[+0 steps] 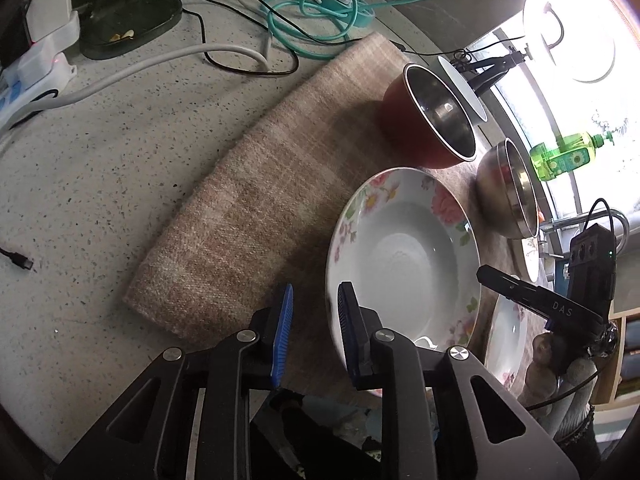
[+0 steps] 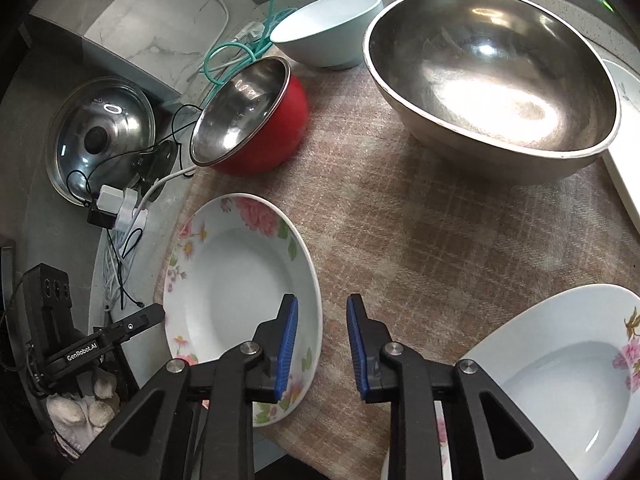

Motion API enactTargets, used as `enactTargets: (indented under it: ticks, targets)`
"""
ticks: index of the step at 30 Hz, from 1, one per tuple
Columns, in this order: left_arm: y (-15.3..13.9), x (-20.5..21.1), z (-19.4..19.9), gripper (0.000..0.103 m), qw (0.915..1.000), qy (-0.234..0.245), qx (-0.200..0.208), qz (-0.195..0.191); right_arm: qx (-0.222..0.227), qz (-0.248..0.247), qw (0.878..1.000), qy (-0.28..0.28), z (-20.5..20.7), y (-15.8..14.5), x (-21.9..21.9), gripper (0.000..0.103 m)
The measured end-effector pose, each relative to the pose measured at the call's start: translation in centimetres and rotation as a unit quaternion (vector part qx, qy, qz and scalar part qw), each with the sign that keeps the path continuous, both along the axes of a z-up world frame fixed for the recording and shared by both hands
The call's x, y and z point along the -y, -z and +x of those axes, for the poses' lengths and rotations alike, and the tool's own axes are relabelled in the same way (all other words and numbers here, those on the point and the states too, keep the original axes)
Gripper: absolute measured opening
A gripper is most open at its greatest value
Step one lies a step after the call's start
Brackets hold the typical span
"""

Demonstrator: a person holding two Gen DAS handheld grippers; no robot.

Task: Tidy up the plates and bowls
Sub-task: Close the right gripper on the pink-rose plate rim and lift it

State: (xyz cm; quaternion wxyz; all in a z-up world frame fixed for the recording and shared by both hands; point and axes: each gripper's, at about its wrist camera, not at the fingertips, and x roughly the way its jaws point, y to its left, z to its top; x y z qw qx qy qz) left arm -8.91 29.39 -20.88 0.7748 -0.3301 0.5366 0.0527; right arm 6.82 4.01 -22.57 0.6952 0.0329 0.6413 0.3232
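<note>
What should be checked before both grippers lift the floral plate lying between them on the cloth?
1. right gripper straddles centre floral plate rim: ok.
2. left gripper straddles the opposite rim: cannot tell; rim hidden there.
3. pads pressing the rim: not ok; gaps show.
4. Plate empty: ok.
5. second floral plate apart from it: ok.

Both cameras sit just behind their own tongs, looking steeply down and close over a checked cloth (image 1: 256,216). The left view faces across its tongs' tips toward the window; the right view faces toward the wall. Both share the floral plate (image 1: 404,256) (image 2: 240,280), red bowl (image 1: 432,116) (image 2: 256,120) and steel bowl (image 1: 508,192) (image 2: 492,80).
</note>
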Motion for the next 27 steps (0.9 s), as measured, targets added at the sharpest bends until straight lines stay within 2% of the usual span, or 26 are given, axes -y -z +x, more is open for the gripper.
enactTargets:
  ticks: [12,27]
  targets:
    - [0.3,0.1,0.8,0.009,0.9999,0.011,0.003,-0.005,-0.025,0.015,1.0,0.0,0.3,0.9,-0.8,0.007]
    - [0.3,0.8,1.4,0.006,0.9998,0.022,0.0,0.003,-0.04,0.021,0.999,0.002,0.6,1.1,-0.5,0.007]
